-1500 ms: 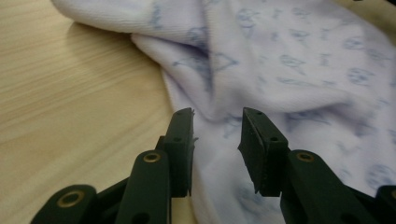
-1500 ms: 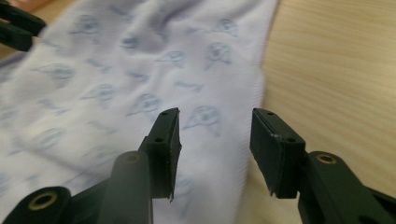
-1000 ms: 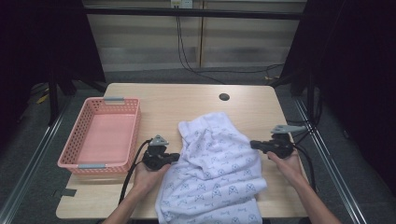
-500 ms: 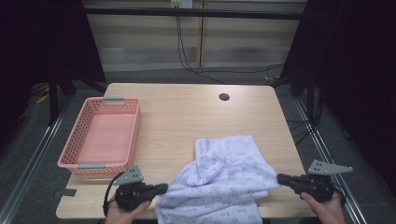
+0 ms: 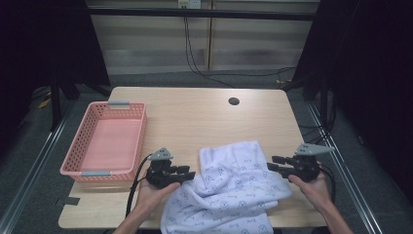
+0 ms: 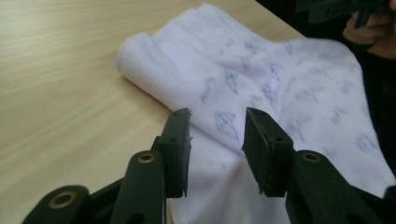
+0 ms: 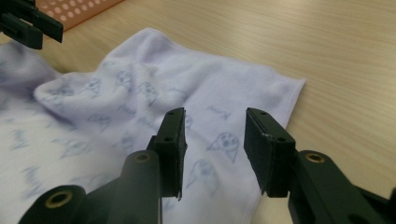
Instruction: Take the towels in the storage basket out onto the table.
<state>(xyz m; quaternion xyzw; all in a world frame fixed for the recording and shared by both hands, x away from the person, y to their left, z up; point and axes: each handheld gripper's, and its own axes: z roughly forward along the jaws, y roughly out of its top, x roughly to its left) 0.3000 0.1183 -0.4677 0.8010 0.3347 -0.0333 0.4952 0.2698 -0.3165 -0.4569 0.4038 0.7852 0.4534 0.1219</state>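
With both the left gripper [image 5: 189, 173] and right gripper [image 5: 273, 163] gaping empty beside the printed towel [image 5: 234, 190], bite one layer at opposite edges.

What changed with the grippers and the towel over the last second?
Both grippers pulled the towel toward the person's edge of the table, then came forward a little. The left gripper and right gripper now stand open over the cloth, having let go. The pink basket stayed put.
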